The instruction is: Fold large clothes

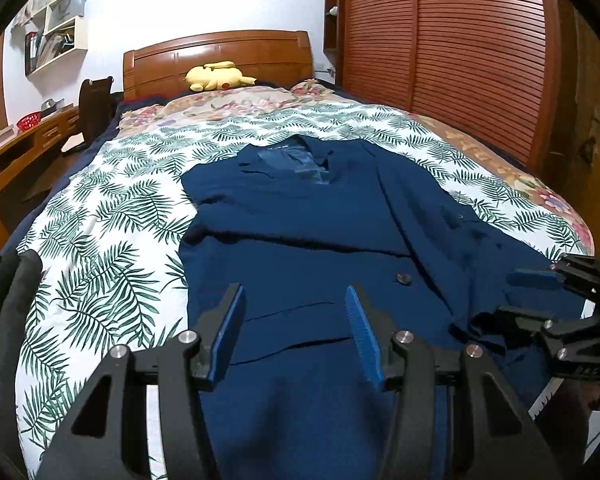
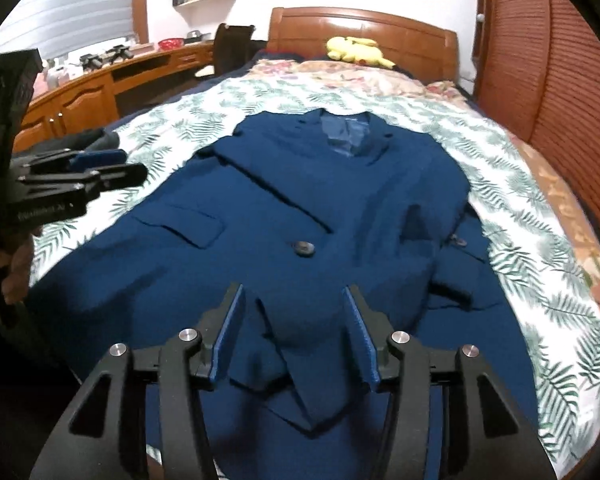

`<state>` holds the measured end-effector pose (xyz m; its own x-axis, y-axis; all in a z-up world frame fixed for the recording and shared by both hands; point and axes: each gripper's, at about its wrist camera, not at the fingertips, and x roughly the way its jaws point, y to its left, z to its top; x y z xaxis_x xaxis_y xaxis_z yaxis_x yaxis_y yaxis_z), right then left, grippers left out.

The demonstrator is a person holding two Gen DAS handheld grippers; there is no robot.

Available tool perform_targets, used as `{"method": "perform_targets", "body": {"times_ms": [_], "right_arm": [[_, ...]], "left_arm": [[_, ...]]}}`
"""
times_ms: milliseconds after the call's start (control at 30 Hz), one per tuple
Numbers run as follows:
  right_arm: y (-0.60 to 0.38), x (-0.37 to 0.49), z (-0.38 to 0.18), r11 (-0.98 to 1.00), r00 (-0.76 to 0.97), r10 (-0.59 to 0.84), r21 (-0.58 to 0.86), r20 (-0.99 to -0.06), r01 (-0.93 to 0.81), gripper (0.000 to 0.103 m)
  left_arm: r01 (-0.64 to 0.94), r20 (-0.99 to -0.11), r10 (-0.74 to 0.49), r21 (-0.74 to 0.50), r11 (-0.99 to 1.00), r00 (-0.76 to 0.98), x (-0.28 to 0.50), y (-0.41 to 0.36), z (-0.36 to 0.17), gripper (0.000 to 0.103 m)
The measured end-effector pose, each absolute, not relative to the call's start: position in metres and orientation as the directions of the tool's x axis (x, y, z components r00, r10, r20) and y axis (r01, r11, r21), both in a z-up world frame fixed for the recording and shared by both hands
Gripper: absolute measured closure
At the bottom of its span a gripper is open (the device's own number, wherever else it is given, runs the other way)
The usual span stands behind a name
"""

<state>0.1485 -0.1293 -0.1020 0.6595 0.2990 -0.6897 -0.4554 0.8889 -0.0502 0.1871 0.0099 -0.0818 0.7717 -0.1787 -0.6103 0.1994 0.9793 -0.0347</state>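
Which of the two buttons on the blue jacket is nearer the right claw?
The large dark button at the middle of the jacket front, straight ahead of the right claw. The other button sits farther off to the right, by the folded sleeve.

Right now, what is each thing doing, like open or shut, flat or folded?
blue jacket: spread on the bed, one sleeve laid across its front.
left gripper: open, holding nothing.
right gripper: open, over the sleeve.
wardrobe doors: shut.
yellow plush toy: lying by the headboard.
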Motion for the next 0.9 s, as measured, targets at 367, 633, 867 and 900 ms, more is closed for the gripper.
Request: {"method": "perform_targets", "body": {"times_ms": [367,633,867,900], "right_arm": [[-0.134,0.152,-0.119,0.876,0.664,0.237,-0.14,-0.709,-0.462,0.103],[-0.197,0.121,-0.089,0.926,0.729,0.17,-0.146,-0.664,-0.348,0.103],[-0.244,0.095,-0.112,0.957,0.69,0.141,-0.081,-0.71,-0.279,0.101],[-0.249,0.091,-0.115,0.959,0.688,0.143,-0.071,-0.711,-0.274,0.095]], "left_arm": [[0.224,-0.608,-0.193,-0.025,0.974,0.77,0.185,-0.003,-0.083,0.052],[0.293,-0.605,-0.246,-0.023,0.956,0.757,0.172,-0.039,-0.083,0.052],[0.357,-0.62,-0.313,-0.057,0.932,0.719,0.16,-0.077,-0.085,0.052],[0.363,-0.625,-0.32,-0.062,0.93,0.712,0.159,-0.083,-0.086,0.052]]}}
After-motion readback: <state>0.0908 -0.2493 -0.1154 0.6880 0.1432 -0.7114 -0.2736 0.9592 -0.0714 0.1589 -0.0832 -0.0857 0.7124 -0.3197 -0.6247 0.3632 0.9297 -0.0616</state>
